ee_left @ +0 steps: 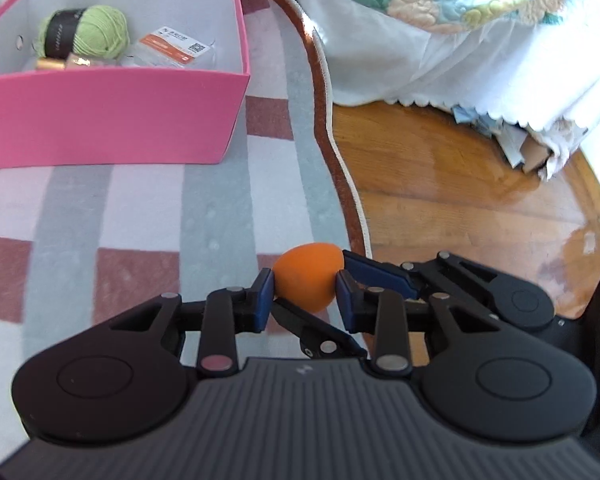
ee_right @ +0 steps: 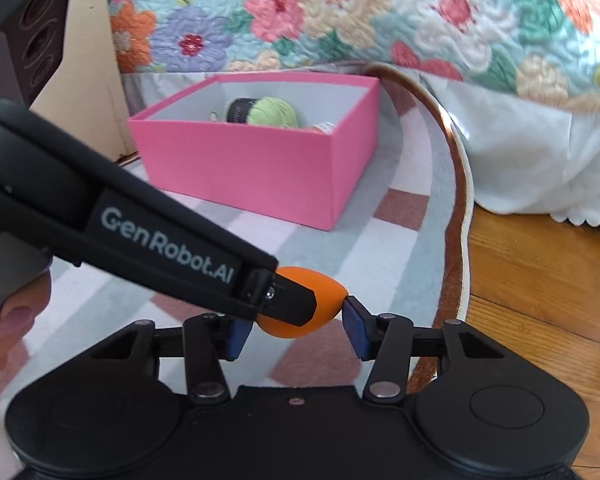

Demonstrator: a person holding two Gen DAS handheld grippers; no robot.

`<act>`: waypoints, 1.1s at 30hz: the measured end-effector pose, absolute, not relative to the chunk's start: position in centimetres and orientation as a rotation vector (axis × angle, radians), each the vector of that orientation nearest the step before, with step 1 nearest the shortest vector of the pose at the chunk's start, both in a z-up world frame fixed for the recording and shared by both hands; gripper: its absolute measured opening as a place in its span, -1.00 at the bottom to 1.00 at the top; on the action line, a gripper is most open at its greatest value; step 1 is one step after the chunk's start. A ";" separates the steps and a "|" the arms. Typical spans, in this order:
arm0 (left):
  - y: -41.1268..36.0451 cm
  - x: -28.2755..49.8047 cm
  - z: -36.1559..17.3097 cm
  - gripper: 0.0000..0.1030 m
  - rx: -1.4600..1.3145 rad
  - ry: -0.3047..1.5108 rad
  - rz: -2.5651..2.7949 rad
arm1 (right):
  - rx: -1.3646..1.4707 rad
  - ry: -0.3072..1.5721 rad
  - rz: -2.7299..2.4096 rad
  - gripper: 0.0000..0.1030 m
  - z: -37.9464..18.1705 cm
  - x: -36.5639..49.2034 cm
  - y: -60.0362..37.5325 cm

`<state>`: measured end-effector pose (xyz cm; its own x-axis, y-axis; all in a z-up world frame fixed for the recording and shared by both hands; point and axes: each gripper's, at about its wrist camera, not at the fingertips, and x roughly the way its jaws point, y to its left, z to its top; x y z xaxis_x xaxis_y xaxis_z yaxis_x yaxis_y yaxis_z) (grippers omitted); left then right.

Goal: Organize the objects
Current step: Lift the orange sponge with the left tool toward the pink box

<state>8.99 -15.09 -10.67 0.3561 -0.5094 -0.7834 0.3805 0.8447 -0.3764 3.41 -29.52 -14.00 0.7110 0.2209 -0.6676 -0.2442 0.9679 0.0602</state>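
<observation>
Left wrist view: left gripper (ee_left: 305, 289) had its blue pads squeezing the orange egg-shaped sponge (ee_left: 308, 276) above the rug (ee_left: 140, 216), pink box (ee_left: 112, 120) well apart. Right wrist view: right gripper (ee_right: 296, 330) pinched it too, tip-side. Looked light, squishy; mid-body seemed safest

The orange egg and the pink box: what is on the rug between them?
Nothing. Both wrist views show only bare striped rug between the orange egg and the pink box.
</observation>
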 end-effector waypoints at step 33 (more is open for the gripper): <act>-7.1 11.7 9.3 -0.38 -0.056 0.861 -0.516 | -0.210 0.578 0.351 0.05 5.3 7.2 -21.2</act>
<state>11.70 -7.14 9.27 0.5374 -0.4553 -0.7099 0.4108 0.8765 -0.2511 7.19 -21.20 5.33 0.7811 0.2639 -0.5659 -0.3802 0.9199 -0.0959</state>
